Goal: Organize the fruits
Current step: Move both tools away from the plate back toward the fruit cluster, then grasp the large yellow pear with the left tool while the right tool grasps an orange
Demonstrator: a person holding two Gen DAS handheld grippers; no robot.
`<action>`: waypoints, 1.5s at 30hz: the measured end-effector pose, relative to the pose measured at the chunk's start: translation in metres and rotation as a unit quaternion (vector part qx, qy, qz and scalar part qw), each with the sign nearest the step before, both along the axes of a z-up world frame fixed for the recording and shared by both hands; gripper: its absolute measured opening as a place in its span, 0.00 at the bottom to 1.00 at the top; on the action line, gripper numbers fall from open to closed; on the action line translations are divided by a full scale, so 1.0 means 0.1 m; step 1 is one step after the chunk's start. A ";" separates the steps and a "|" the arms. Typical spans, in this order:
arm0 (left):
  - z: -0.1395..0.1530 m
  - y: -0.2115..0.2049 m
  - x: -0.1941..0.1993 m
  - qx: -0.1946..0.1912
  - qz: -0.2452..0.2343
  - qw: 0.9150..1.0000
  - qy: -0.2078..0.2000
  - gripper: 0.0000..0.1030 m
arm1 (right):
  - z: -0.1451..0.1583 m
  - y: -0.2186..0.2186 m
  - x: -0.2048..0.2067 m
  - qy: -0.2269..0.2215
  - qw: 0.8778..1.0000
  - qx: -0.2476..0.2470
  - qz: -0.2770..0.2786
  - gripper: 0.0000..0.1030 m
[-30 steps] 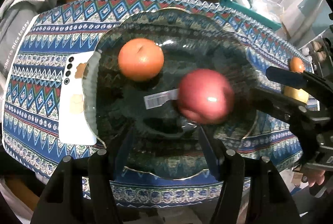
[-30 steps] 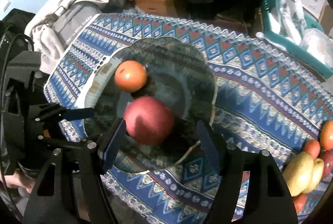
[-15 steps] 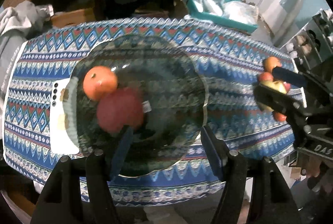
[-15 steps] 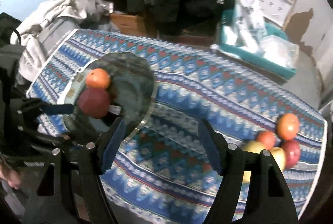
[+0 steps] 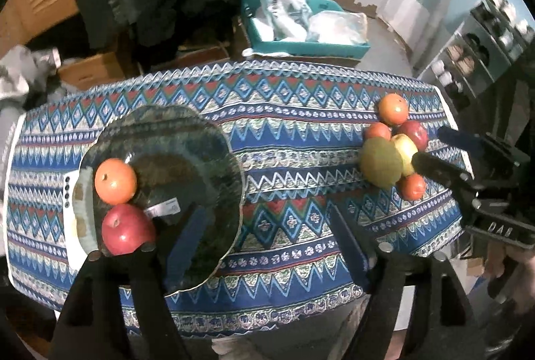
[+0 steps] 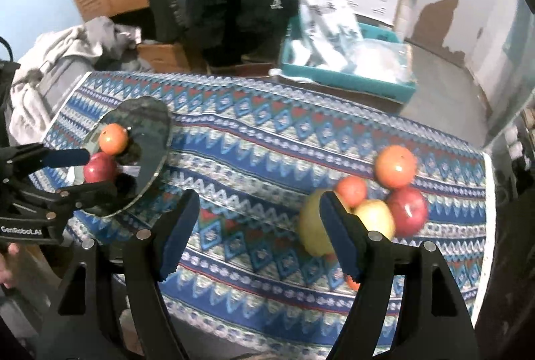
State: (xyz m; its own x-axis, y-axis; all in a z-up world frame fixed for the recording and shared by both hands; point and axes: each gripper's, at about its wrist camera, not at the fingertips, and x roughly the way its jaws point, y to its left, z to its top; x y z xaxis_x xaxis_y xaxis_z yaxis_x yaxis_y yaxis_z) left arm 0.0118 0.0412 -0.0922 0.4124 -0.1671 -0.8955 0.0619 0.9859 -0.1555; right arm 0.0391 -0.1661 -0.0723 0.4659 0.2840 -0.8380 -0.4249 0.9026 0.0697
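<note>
Left gripper [image 5: 264, 236] jaws spread wide, empty, above the glass plate [image 5: 207, 139] edge, right gripper [image 6: 257, 229] likewise wide, empty, orange [image 5: 115, 181] touching red apple [image 5: 127, 233] on plate, fruit cluster [image 5: 394, 149], possibly six pieces, on patterned cloth [image 5: 294, 132].

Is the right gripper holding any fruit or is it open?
Open and empty: the right gripper has its fingers spread wide with only tablecloth between them, short of the fruit pile.

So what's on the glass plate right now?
An orange and a red apple sit touching on the glass plate. A white label shows at its middle. The left tongs' finger covers its near part.
</note>
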 end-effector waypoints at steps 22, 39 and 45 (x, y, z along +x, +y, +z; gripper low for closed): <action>-0.20 -0.84 0.12 0.040 -0.086 0.995 0.010 0.79 | -0.19 -1.06 0.00 0.027 0.996 -0.011 -0.087 0.80; -0.72 -1.25 0.31 0.057 -0.108 0.990 0.067 0.80 | -1.11 -1.31 0.21 0.130 0.986 -0.011 -0.099 0.80; -0.86 -1.31 0.37 0.064 -0.109 0.989 0.078 0.80 | -1.37 -1.27 0.25 0.147 0.985 -0.022 -0.087 0.80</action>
State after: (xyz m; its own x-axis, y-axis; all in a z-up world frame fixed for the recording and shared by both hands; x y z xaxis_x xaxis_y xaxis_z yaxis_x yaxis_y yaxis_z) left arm 0.0491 -0.0901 -0.1784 0.2336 -0.1190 -0.9650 0.2606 0.9638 -0.0558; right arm 0.0640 -0.2932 -0.2094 0.2390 0.1820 -0.9538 -0.2311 0.9647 0.1262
